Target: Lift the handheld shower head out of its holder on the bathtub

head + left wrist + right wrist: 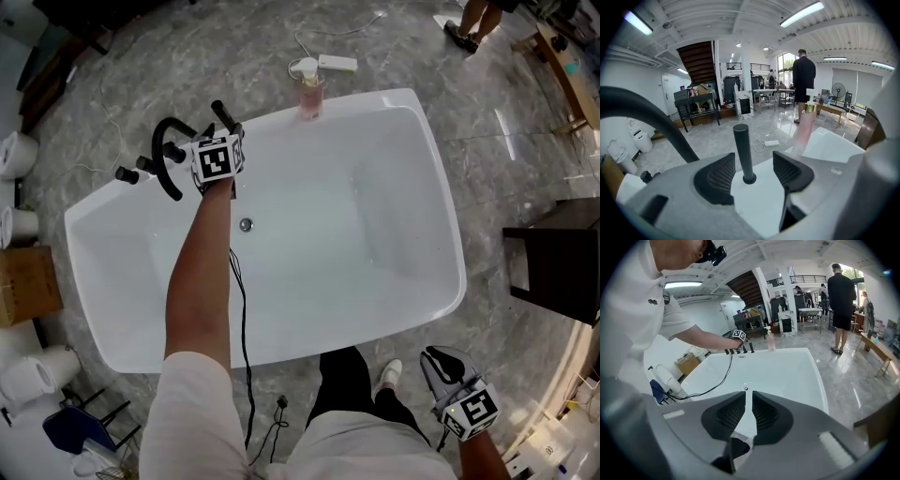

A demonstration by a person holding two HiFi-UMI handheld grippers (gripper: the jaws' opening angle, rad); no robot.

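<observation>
Shower head (742,150): black rod, upright in its holder on the tub (356,97) rim, at the far-left corner beside the curved black spout (167,150) and the knobs.

Left gripper (754,161): at that same corner, jaws wide, rod standing between them. Gap visible on both sides, pads not touching it. Left arm reaches across the tub, with a black cable (242,309) trailing along it and over the near rim.

Right gripper (748,397): outside the tub's near side, low by the person's right leg. Jaws narrow, only a thin slit between them, nothing in it.

Pink bottle (310,94) stands on the tub's far rim, right of the fixtures. Drain fitting (246,225) on the tub's inner wall below the left gripper. White power strip (337,64) on the floor just beyond the far rim. A person (804,75) stands on the floor well beyond the tub.
</observation>
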